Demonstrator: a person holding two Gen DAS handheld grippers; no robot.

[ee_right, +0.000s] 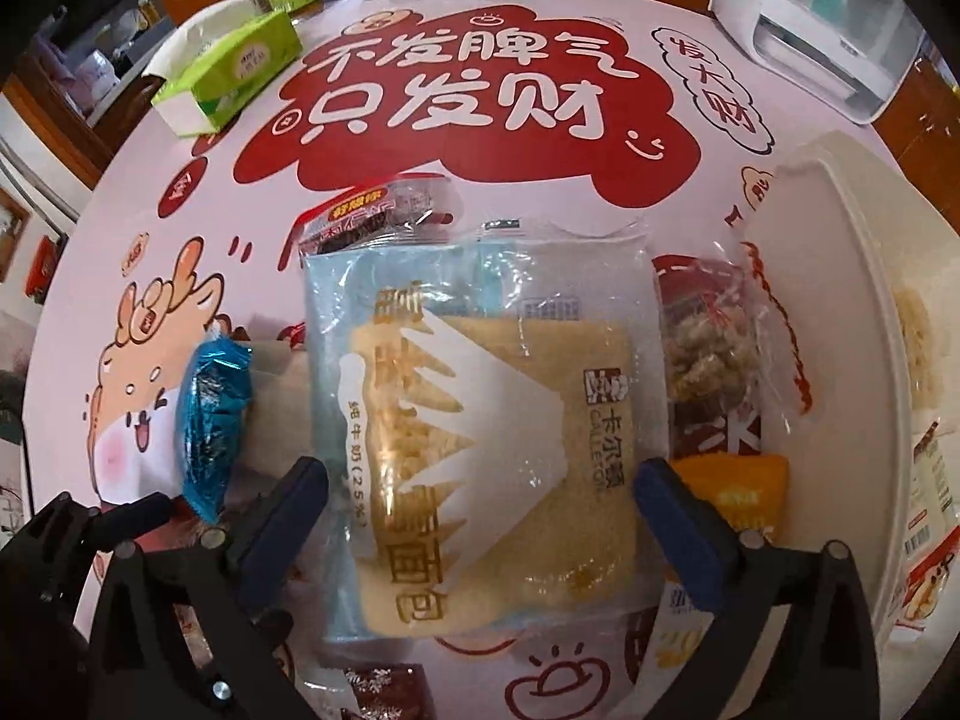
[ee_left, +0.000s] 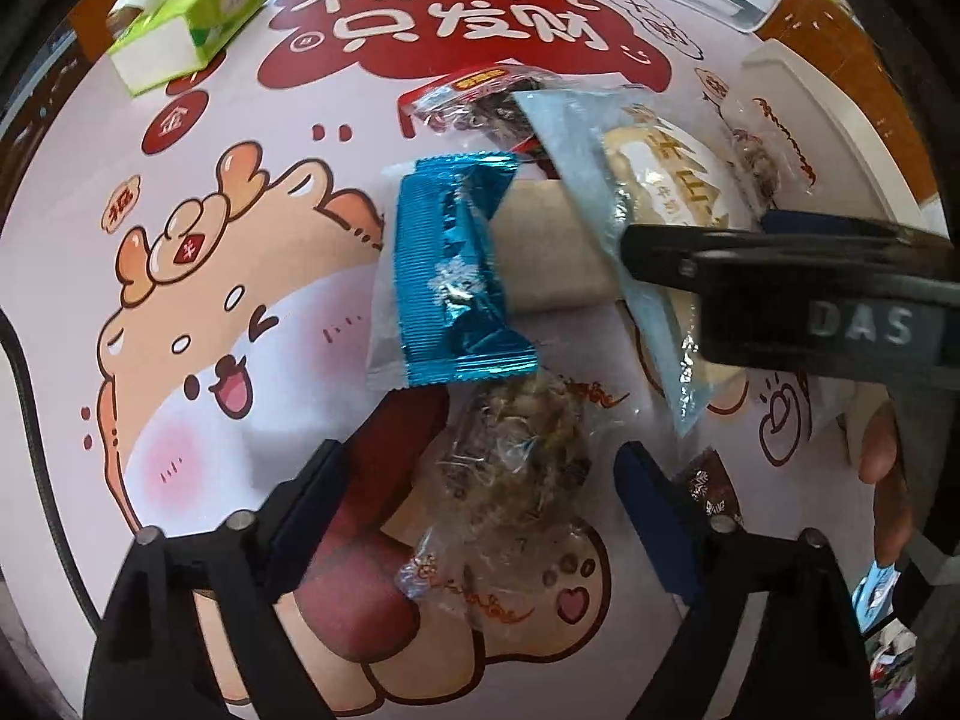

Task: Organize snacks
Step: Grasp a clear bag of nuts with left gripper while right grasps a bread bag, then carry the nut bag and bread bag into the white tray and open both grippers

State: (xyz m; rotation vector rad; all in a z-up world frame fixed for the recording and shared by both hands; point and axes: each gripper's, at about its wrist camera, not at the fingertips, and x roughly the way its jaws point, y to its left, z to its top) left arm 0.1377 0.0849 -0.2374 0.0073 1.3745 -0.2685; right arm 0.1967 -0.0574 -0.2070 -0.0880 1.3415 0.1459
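Observation:
In the left wrist view my left gripper [ee_left: 480,519] is open and points down. Its blue pads stand on either side of a clear-wrapped brown seed snack [ee_left: 510,462] and are apart from it. Beyond lie a blue foil snack [ee_left: 444,276], a red pack [ee_left: 480,102] and a pale blue bread pack [ee_left: 642,204]. A black finger [ee_left: 660,255] of the right gripper hangs over the bread. In the right wrist view my right gripper [ee_right: 483,519] is open. The bread pack [ee_right: 480,420] lies between its pads, which sit at the wrapper's edges.
A white bin [ee_right: 870,300] with packets inside stands at the right. Beside it lie a clear-wrapped snack [ee_right: 708,354] and an orange packet [ee_right: 738,486]. A green tissue box [ee_right: 240,72] and a white appliance [ee_right: 828,30] are at the back. A brown wrapper [ee_right: 384,690] lies near.

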